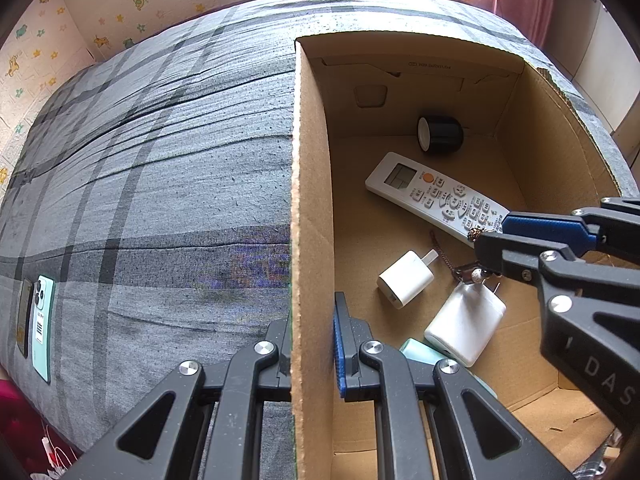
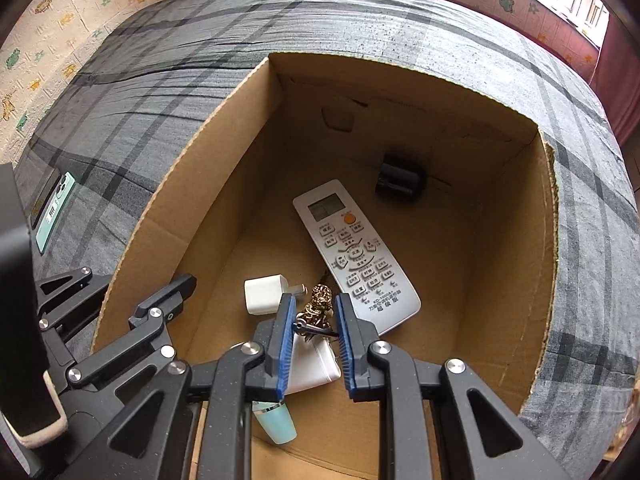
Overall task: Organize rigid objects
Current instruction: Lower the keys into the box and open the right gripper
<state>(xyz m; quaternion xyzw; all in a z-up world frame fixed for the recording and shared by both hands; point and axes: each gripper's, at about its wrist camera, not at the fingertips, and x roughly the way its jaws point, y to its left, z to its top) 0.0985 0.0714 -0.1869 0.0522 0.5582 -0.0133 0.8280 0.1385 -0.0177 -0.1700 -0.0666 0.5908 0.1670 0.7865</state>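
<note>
An open cardboard box (image 1: 312, 208) (image 2: 224, 120) stands on a grey plaid bed. My left gripper (image 1: 312, 344) (image 2: 136, 280) is shut on the box's left wall, one finger outside and one inside. My right gripper (image 2: 315, 340) (image 1: 490, 236) hangs low inside the box, shut on a brass keychain (image 2: 320, 304) (image 1: 474, 234) whose charm and bead dangle under the tips. Below it lie a white remote (image 2: 352, 252) (image 1: 436, 194), a small white charger (image 2: 262, 294) (image 1: 404, 280) and a larger white charger (image 1: 464, 328) (image 2: 312, 368).
A black cylinder (image 1: 440, 134) (image 2: 400, 180) lies at the box's far end. A mint-coloured object (image 2: 276, 424) (image 1: 420, 350) sits near the front wall. A mint phone (image 1: 42, 328) (image 2: 54, 212) lies on the bed (image 1: 160, 160), left of the box. Walls with patterned paper stand behind the bed.
</note>
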